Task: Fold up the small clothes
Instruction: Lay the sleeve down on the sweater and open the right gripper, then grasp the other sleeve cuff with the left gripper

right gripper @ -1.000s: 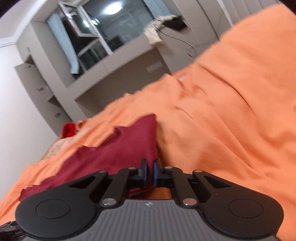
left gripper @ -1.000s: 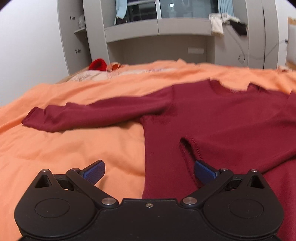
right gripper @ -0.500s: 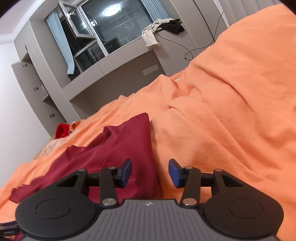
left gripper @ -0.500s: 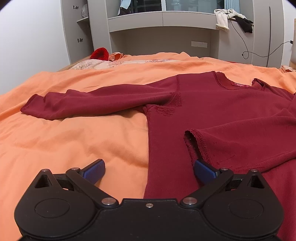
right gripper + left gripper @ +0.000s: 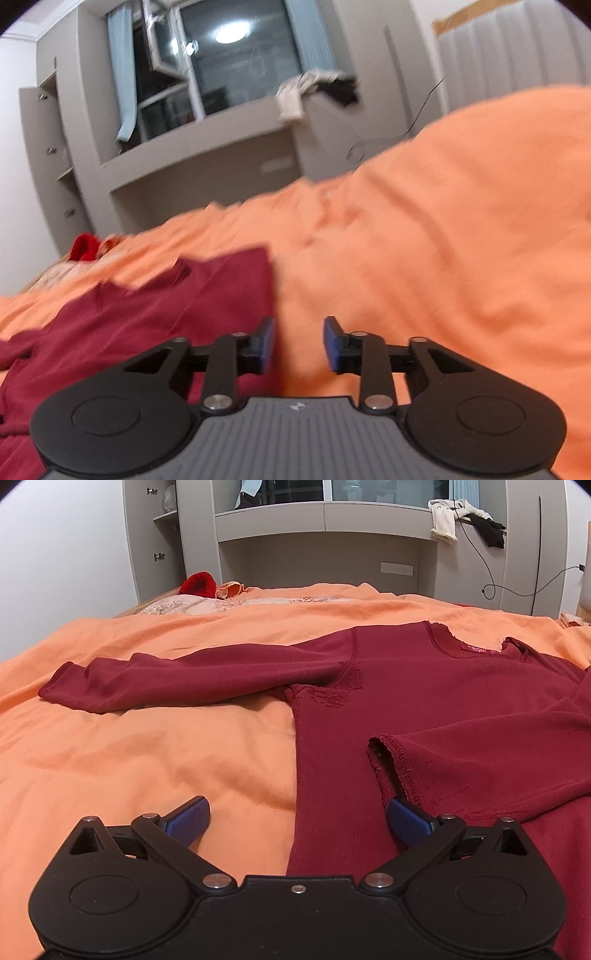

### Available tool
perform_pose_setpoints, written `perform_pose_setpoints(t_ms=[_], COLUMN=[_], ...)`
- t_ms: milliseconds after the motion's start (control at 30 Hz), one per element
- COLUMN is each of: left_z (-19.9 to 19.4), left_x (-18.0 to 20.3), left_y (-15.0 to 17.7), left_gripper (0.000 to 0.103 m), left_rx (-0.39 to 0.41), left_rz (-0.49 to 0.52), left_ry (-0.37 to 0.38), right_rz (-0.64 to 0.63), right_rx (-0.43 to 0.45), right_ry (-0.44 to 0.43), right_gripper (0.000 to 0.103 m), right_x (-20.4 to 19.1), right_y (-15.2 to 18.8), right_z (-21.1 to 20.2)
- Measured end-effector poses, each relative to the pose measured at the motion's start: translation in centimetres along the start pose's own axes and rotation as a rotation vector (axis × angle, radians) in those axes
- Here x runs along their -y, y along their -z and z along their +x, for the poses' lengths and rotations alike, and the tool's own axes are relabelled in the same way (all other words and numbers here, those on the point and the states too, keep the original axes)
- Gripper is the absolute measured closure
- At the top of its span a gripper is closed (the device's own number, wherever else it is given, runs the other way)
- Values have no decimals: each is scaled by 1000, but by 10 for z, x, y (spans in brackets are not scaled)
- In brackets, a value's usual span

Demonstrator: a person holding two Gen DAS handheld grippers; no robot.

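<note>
Far left in the left wrist view: one long sleeve [image 5: 184,679] lies stretched out flat on the orange bed cover [image 5: 129,757], not folded in yet. Next to it the body of the dark red top [image 5: 424,701] is spread w/ the neckline toward the headboard. Further right the other sleeve [image 5: 480,768] is already laid across the body, cuff near the middle. So I call it roughly one fold done; left sleeve and the body folds are to go.

My left gripper [image 5: 297,818] hovers low over the top's near side edge, fingers wide apart, nothing between them, tho the right pad sits just beside that cuff.

Over to the right wrist view, blurry: right gripper [image 5: 298,345] has just been opening, fingers now apart w/ only bed cover showing in the gap; the top's right-hand edge lies just beside its left finger, let go.
</note>
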State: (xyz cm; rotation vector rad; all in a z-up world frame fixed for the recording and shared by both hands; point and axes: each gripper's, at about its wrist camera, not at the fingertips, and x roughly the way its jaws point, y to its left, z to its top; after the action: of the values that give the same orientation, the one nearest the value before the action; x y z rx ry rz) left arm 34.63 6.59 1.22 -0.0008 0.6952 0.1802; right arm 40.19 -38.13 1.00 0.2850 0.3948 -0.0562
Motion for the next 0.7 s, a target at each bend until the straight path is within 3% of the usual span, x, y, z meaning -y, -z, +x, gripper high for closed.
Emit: perform_pose_setpoints(t_ms=[167,233,300,367,500,700], left_z=[-7,-10,-13,-18,-36,-52], left_x=[0,-2,-5,-8,-12,-22], left_y=[5,6,8,12,28,39], left_gripper=[0,0,0,0,0,0], left_rx=[24,33,42,52,104,122], left_rz=[-17,-31,-53,-87,-129,-165], left_ry=[-7,-6,-8,-16,-21,-24], right_rz=[31,6,-24,-31,-16,14], right_rx=[78,80,81,66,21,-63], right_ry=[57,50,39,10,-117,-303], right_gripper=[32,24,8,1,0,0], right_x=[25,28,29,28,15,-25], right_y=[-14,-14,-12,-12,-13,-3], right_z=[-31,-37,-42,-44,-48,-62])
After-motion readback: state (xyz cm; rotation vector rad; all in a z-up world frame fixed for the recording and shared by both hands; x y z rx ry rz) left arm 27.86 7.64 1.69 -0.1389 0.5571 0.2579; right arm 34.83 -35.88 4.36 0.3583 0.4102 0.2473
